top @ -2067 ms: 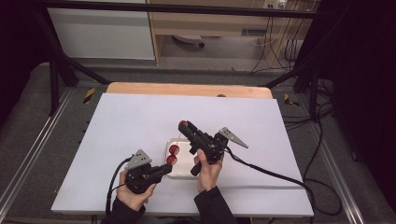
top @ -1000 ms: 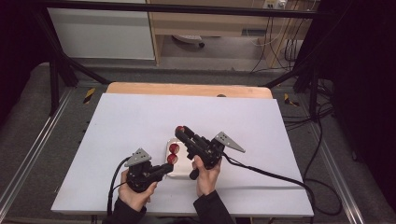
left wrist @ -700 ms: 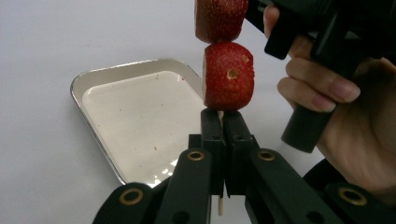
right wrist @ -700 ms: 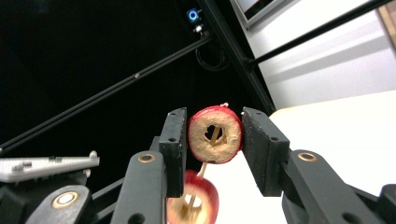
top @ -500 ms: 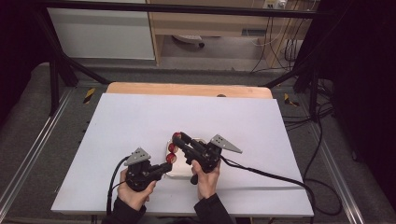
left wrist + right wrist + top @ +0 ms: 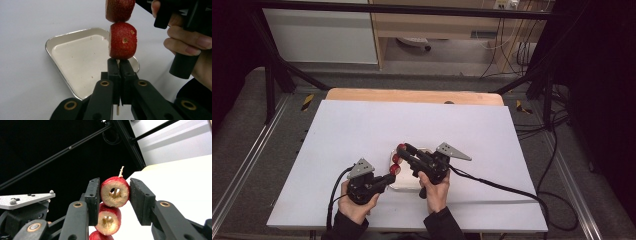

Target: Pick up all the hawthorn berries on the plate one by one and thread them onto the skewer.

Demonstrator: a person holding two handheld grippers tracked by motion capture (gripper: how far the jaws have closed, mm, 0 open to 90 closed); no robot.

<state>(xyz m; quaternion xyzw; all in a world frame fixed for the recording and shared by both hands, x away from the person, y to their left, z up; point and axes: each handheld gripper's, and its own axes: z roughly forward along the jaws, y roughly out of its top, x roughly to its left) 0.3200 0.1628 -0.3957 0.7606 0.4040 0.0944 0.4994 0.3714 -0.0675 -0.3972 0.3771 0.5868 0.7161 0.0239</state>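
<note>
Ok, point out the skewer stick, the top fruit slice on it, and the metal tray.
Skewer stick (image 6: 117, 110), left gripper view: its bare lower end under the jaws.
Top fruit slice (image 6: 115, 192), right gripper view: its cut face.
Metal tray (image 6: 75, 56), left gripper view: its bare floor.

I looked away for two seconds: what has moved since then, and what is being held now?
The right hand-held gripper swung left and toward the person, and its jaws now sit around the top red fruit piece on the skewer. The left hand-held gripper stayed put, shut on the skewer's bare end. The tray has not moved.
</note>
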